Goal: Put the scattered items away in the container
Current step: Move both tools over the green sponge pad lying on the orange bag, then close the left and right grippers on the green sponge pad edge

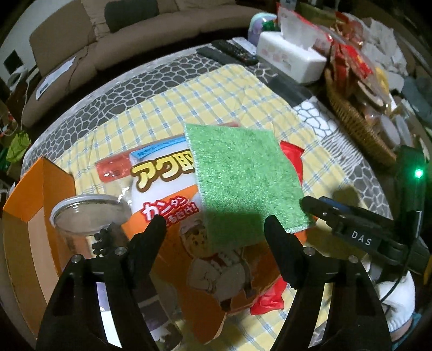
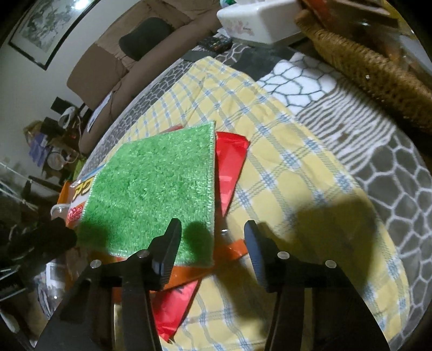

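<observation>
A green scrub cloth (image 1: pixel 243 178) (image 2: pixel 154 189) lies on top of an orange and white printed packet (image 1: pixel 167 189) and a red bag (image 1: pixel 291 156) (image 2: pixel 232 167), all on a yellow checked cloth (image 1: pixel 216 97). My left gripper (image 1: pixel 214 226) hovers open over the green cloth's near edge and the packet, touching neither. My right gripper (image 2: pixel 213 229) (image 1: pixel 316 205) is open, straddling the green cloth's near right corner, and its pads do not press on it. An open orange cardboard box (image 1: pixel 32 205) stands at the left. A clear jar (image 1: pixel 89 213) with a metal rim sits beside the box.
A wicker basket (image 1: pixel 359 127) (image 2: pixel 364 62) full of snack packs lines the right side. Behind it are a white tissue box (image 1: pixel 289 59) (image 2: pixel 259 19) and remote controls (image 1: pixel 229 52). A brown sofa (image 1: pixel 113 40) runs beyond the table's far edge.
</observation>
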Demonstrator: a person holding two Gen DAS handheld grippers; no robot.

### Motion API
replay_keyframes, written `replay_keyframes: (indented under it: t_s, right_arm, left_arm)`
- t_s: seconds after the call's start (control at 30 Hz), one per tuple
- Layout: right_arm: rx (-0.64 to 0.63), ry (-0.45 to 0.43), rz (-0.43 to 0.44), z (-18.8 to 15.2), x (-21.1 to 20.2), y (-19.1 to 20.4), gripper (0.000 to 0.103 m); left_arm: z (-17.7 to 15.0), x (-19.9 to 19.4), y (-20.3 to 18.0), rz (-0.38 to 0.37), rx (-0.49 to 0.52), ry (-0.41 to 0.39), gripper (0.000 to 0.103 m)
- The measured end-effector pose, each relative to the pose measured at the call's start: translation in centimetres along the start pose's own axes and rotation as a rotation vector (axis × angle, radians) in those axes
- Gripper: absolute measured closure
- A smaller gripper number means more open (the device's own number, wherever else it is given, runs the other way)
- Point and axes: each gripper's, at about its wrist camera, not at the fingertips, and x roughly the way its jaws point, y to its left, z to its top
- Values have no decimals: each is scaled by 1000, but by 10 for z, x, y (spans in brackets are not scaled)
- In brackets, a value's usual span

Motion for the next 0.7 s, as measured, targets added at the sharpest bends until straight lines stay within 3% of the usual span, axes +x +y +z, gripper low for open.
replay_keyframes:
  t_s: [0.13, 0.23, 0.4, 0.43, 0.5, 0.53, 0.57, 0.7]
  right_arm:
    - [9, 18, 3, -1, 7, 0, 53]
    - [5, 17, -3, -2, 7, 1, 53]
    - [-15, 31, 12, -4, 10, 11, 75]
    - [-20, 32, 10, -5, 10, 13, 75]
    - [-26, 30, 14, -6, 9, 18, 78]
    - [-25, 32, 27, -6, 8, 19, 80]
    - [-17, 36, 52, -7, 7, 20, 86]
    - [-14, 23, 71, -7, -1, 27, 91]
  left_arm:
    - [4, 8, -3, -2, 12, 23, 33]
    - [4, 11, -6, 0, 20, 31, 51]
    - [2, 17, -9, -16, 14, 55, 62]
    - [2, 16, -9, -17, 13, 55, 66]
    - [1, 16, -9, -33, 7, 59, 80]
    - [0, 16, -9, -44, 3, 62, 93]
    - [0, 15, -8, -57, -6, 65, 98]
    - [-4, 6, -8, -86, -19, 45, 99]
